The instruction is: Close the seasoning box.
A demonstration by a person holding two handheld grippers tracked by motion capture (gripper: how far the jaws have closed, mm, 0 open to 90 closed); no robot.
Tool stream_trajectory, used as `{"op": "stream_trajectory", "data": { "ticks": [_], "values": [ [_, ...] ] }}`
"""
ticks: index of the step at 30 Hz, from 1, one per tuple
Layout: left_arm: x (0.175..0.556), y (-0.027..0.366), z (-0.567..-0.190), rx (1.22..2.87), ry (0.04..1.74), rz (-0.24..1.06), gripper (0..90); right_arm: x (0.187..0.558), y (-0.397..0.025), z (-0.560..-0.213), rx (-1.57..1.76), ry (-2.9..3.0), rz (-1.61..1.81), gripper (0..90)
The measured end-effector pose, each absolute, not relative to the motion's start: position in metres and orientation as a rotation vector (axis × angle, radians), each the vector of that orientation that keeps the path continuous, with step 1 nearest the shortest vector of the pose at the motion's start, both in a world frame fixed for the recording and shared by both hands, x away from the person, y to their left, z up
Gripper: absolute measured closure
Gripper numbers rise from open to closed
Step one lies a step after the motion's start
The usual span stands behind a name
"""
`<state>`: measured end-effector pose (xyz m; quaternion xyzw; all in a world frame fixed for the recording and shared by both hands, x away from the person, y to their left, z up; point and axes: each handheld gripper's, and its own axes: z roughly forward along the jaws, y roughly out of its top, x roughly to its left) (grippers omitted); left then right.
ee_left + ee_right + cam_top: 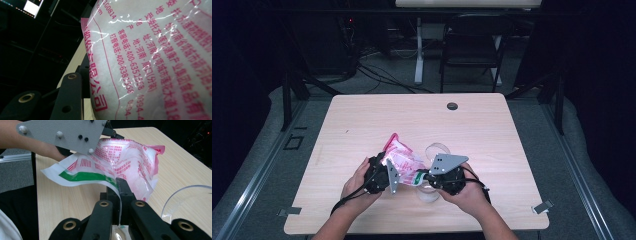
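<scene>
Pink Chinese print carried on the clear plastic bag (155, 55), "400-6351558" and "400-638" numbers read beside "LC0814" at its top edge.

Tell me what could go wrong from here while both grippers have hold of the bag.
1. The right gripper pinches only the thin green-striped edge of the bag; a hard pull could tear it suddenly or let it slip out.
2. The bag looks full of white powder or grains, so a sudden tear could spill them over the table.
3. The clear bowl sits close beside the right gripper, so a jerk might knock it.
</scene>
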<state>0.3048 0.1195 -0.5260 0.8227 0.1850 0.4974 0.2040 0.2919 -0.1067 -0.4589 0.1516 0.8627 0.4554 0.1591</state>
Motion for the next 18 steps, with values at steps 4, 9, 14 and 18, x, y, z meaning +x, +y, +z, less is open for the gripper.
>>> {"op": "stream_trajectory", "data": {
  "ticks": [4, 9, 14, 18],
  "values": [
    [0.3045, 0.1197, -0.5246, 2.284, 0.506, 1.413, 58.9, 0.2921, -0.1070, -0.4590, 0.434, 2.464, 1.308, 90.0],
    [0.3033, 0.1193, -0.5220, 2.295, 0.486, 1.453, 58.9, 0.2928, -0.1075, -0.4595, 0.437, 2.466, 1.312, 90.0],
    [0.3028, 0.1191, -0.5188, 2.304, 0.469, 1.493, 58.9, 0.2931, -0.1080, -0.4601, 0.443, 2.468, 1.306, 90.0],
    [0.3026, 0.1187, -0.5160, 2.302, 0.458, 1.514, 58.9, 0.2940, -0.1086, -0.4609, 0.444, 2.470, 1.308, 90.0]
  ]
}}
